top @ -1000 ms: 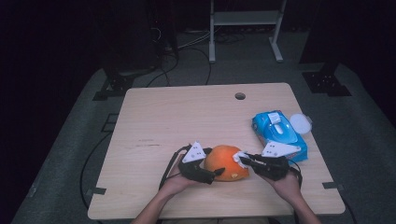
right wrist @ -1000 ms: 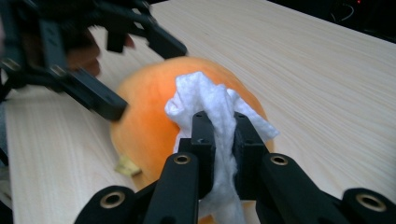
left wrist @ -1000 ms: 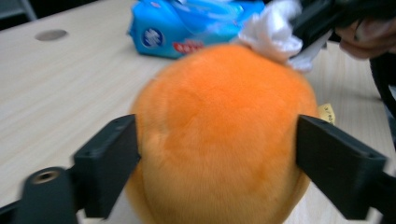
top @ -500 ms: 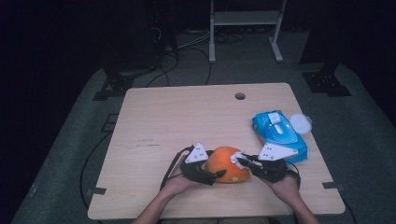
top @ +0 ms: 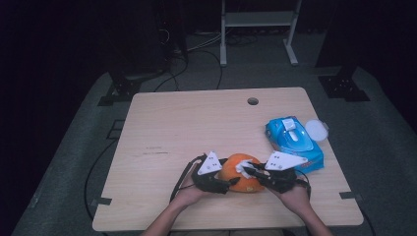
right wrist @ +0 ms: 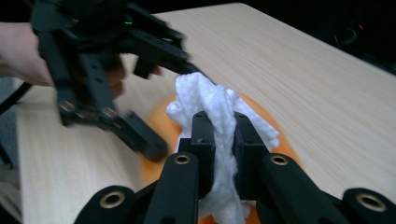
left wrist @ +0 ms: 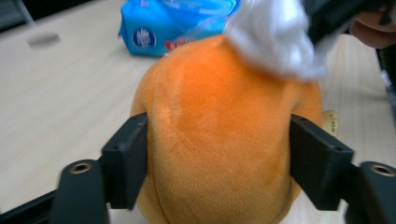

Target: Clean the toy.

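Blue wipes pack (top: 295, 141) just beyond orange plush (top: 239, 173), right side

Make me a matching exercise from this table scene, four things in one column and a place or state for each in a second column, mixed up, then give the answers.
Things:
1. orange plush toy
2. white wipe
3. blue wipes pack
4. round hole

Places or states:
A. pinched in the right gripper
B. in the table's far edge
C. squeezed between the left gripper's jaws
D. lying at the table's right side

Pairs: 1-C, 2-A, 3-D, 4-B
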